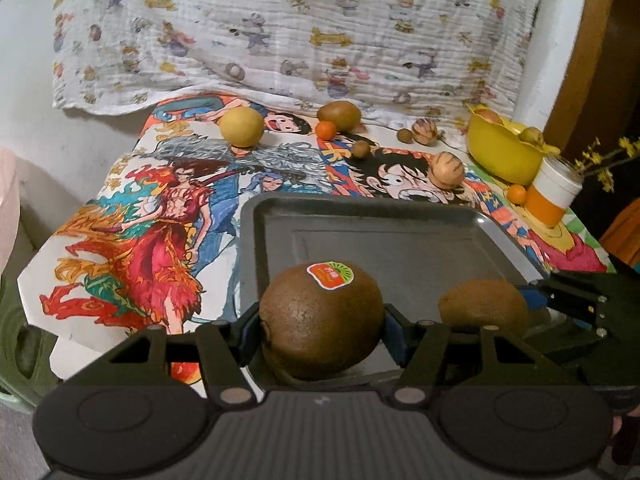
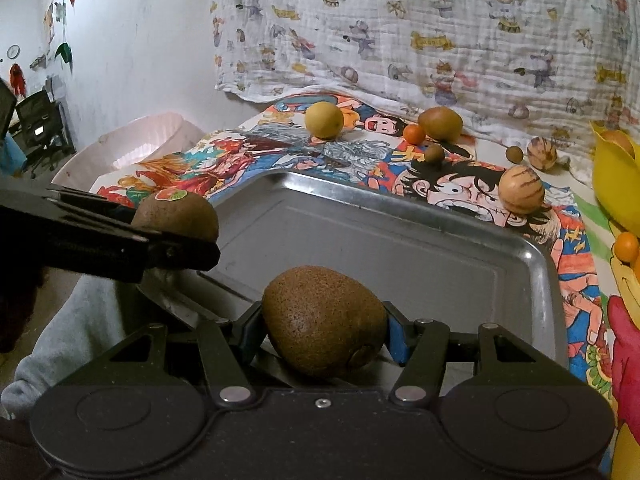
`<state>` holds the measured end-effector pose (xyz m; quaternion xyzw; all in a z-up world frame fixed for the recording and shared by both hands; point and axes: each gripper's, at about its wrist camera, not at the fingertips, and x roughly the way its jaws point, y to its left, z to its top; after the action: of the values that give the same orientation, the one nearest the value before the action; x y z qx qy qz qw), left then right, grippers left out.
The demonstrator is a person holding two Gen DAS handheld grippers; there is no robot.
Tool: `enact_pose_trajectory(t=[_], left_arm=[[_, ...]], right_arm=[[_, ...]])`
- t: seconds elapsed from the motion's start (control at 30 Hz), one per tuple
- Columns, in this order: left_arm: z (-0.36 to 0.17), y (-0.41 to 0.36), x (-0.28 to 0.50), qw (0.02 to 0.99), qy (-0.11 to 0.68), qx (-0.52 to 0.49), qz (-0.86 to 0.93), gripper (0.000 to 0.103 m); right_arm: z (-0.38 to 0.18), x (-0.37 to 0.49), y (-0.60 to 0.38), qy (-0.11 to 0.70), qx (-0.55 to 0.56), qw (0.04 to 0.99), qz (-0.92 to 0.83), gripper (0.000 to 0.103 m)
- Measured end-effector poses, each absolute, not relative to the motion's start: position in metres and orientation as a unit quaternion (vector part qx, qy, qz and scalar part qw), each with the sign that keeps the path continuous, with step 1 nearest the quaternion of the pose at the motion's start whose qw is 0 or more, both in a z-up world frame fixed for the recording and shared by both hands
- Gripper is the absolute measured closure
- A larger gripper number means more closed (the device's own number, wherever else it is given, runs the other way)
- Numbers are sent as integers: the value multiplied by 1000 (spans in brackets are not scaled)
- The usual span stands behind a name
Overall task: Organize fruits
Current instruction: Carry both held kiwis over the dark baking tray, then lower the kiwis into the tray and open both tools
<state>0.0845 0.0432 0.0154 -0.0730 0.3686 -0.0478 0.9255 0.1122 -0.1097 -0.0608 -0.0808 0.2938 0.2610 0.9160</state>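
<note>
Metal tray [image 1: 400, 240] near edge | left gripper [image 1: 320, 322], right gripper [image 2: 322, 326] each clamp a kiwi | lower gently, keep kiwis apart.

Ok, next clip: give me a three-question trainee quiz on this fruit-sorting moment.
1. True or false: the left gripper grips the stickered kiwi.
2. What does the right gripper hold? A) orange B) plain kiwi C) yellow bowl
3. Fill in: both grippers are at the near edge of the metal ____.

Key: 1 true; 2 B; 3 tray.
</note>
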Motion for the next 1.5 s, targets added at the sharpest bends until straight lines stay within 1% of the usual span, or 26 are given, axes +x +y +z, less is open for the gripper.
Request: enact_pose_trajectory(t=[0.2,0.53,0.73,0.87,1.03,1.1,1.13,1.2,1.3,1.5], left_arm=[[6,38,87,918,384,-72,-66,37],[4,38,86,916,388,-64,-76,37],[5,43,86,914,389,-84,-77,36],[7,43,83,917,382,-83,-83,27],[12,47,80,918,375,-96,-86,22],[16,50,78,920,369,-101,-86,16],[18,52,77,921,365,-103,-84,15],[22,55,77,923,361,-105,-79,8],[29,58,79,925,360,-103,-71,5],[41,62,89,927,360,-81,-60,1]], right_arm=[[-62,114,-111,296,-84,916,258,41],[-63,113,-116,301,-81,916,254,40],[-63,113,-118,296,-84,917,253,37],[-62,111,-121,292,-84,919,253,27],[-57,105,-128,284,-85,921,254,22],[-54,104,-132,282,-87,922,252,13],[-51,103,-135,280,-85,923,251,11],[-46,102,-142,279,-81,924,247,6],[-41,103,-150,280,-80,927,238,2],[-31,112,-170,284,-78,931,214,1]])
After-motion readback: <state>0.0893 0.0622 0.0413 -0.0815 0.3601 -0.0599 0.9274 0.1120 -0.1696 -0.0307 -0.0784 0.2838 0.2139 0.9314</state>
